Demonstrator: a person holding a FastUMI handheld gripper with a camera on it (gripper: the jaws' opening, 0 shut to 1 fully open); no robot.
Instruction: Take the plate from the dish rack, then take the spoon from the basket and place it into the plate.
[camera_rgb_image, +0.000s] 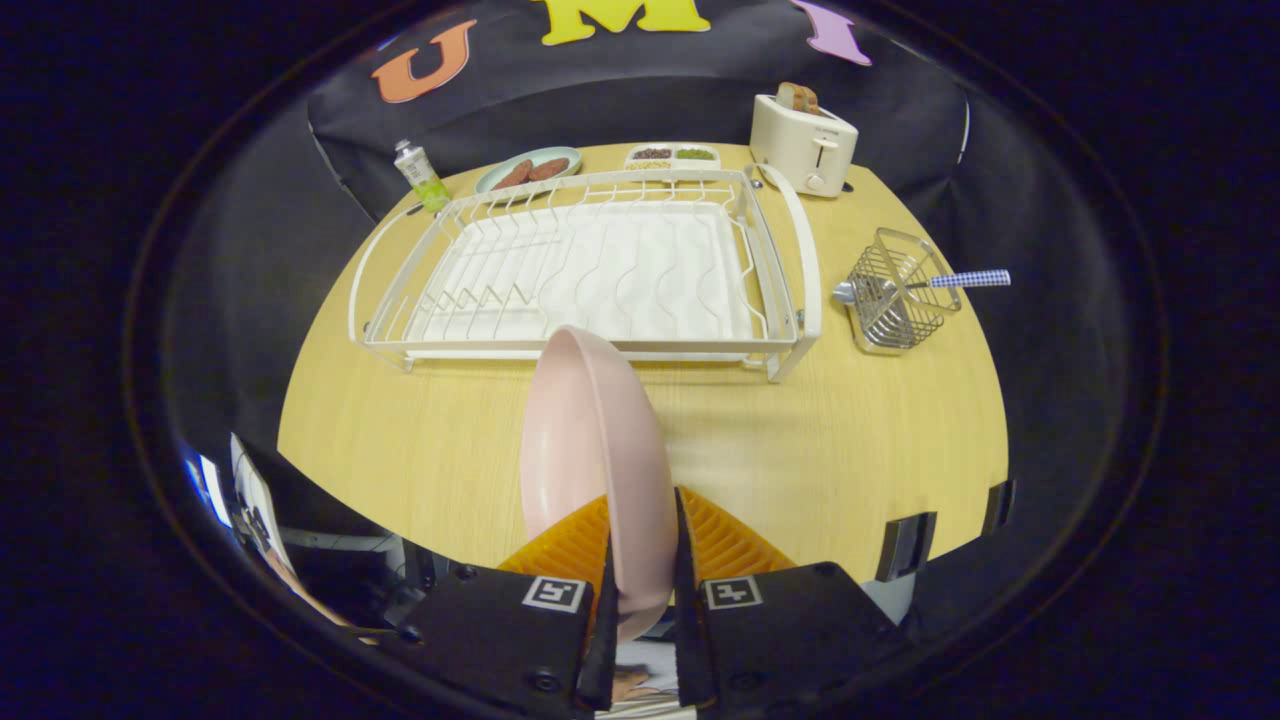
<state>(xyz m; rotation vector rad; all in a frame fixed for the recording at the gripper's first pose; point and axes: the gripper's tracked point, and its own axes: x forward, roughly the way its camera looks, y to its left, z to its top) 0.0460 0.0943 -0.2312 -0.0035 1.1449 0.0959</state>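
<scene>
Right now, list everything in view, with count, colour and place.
plate: one, pink, held on edge between the fingers, above the table
table: one, light wood, under everything
dish rack: one, white, beyond the plate
basket: one, metal wire, right of the dish rack
spoon: one, blue-checked handle, lying across the basket
toaster: one, cream, bread in its slot, behind the rack
green plate: one, holding brown food, behind the rack
divided tray: one, white, beside the green plate
bottle: one, clear, greenish liquid, left of the green plate
hand-held gripper: one, shut on the plate
</scene>
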